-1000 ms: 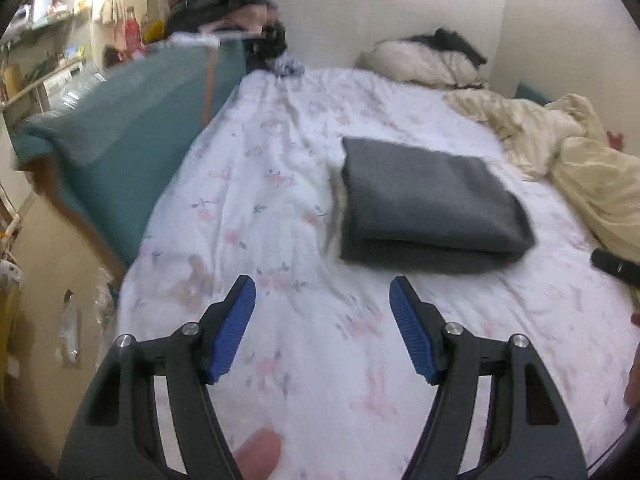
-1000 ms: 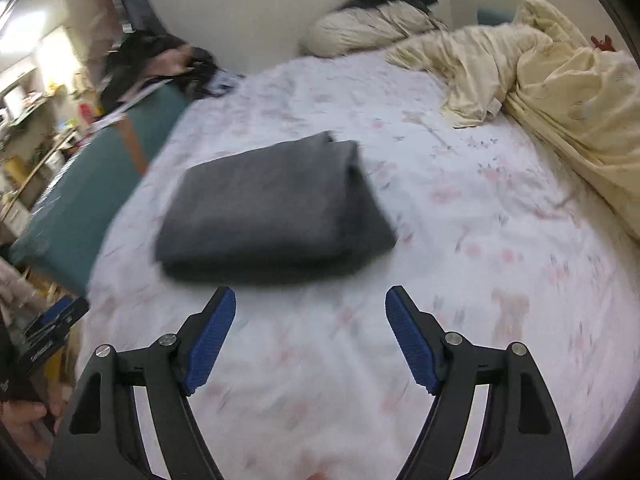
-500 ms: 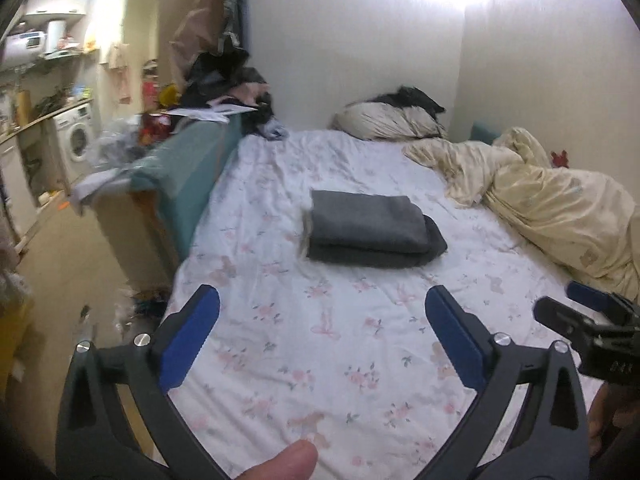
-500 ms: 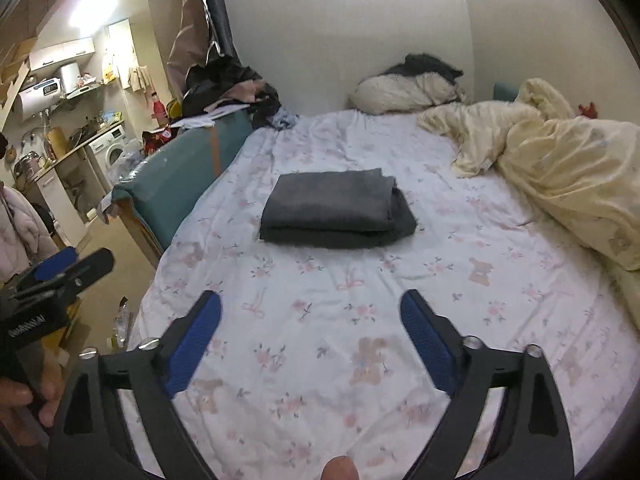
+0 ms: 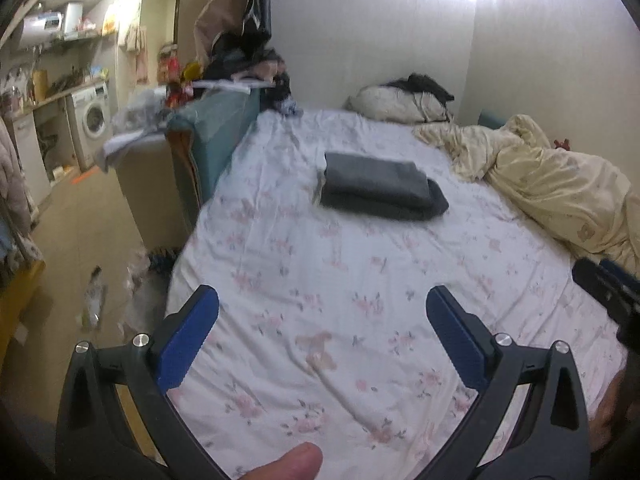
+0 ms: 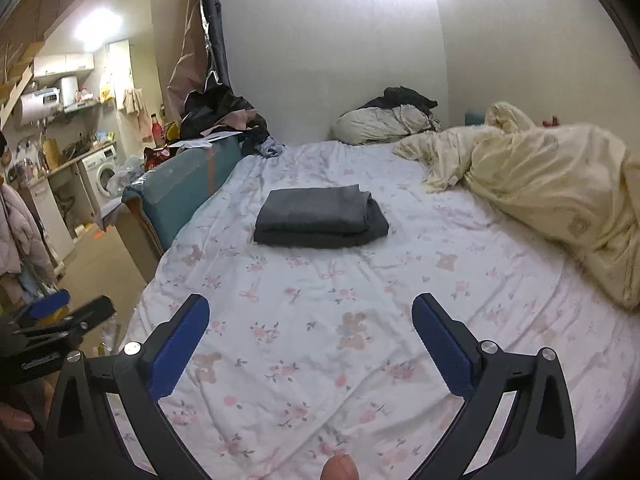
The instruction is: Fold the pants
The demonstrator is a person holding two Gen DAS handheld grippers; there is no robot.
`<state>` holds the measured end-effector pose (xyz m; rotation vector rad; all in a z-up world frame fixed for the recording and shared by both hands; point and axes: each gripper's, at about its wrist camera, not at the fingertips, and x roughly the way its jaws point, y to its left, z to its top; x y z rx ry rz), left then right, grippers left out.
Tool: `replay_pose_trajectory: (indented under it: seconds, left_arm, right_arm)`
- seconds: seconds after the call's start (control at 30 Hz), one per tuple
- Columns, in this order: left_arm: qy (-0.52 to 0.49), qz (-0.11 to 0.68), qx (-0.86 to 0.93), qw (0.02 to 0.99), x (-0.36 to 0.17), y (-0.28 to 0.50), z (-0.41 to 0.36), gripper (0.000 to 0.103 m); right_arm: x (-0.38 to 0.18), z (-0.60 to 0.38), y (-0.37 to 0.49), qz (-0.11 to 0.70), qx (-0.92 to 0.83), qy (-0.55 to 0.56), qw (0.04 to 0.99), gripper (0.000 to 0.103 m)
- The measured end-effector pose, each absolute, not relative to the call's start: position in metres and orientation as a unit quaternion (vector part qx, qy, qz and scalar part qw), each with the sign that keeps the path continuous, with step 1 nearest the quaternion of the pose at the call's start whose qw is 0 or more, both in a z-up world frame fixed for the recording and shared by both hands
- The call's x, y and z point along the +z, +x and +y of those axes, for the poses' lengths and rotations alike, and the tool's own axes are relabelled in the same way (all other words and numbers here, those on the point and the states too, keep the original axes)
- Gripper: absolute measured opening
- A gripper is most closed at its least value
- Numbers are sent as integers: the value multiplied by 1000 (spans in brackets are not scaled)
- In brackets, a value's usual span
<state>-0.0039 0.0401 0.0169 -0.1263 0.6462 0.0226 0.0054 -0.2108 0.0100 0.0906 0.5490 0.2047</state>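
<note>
Through my left gripper (image 5: 322,306), jaws spread wide on nothing, the folded grey pants (image 5: 380,184) lie mid-bed (image 5: 320,280), well beyond my tips. Through my right gripper (image 6: 310,318), jaws equally splayed and empty, the pants (image 6: 320,216) rest left of the yellow duvet (image 6: 552,192).

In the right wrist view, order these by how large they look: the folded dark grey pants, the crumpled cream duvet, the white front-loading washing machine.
1. Crumpled cream duvet
2. Folded dark grey pants
3. White front-loading washing machine, though it stands much farther away.
</note>
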Motion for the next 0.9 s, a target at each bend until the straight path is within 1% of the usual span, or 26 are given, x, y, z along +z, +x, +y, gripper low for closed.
replay_pose_trajectory:
  seconds: [0.07,0.1,0.17,0.2,0.33,0.53,0.73,0.9]
  left_arm:
    - [-60,325,4,944,11,-2,37,102]
    - [-60,330,4,942,10,-1,38,102]
    - [-69,327,5,942,9,1,41,102]
    - [-71,321,13,944,8,2,43,102]
    - [-74,255,49,963,2,-3,42,102]
    - [-65,303,26,951,-12,8,33,102]
    - [-57,297,14,953,-6,3,27,102]
    - [-24,299,13,954,-10,4,17,102]
  right_arm:
    - [-10,-216,7,269,112,66,954,103]
    - [-19,-217,13,284,116,75,949,103]
    - [-28,-218,21,304,102,80,944,103]
    - [-29,-218,22,302,100,80,945,103]
    - [-28,-214,25,294,78,62,951,103]
    - [-23,-203,23,275,79,34,958,103]
    - [-31,-204,24,285,74,38,955,103]
    - [-30,-202,23,279,76,38,957,103]
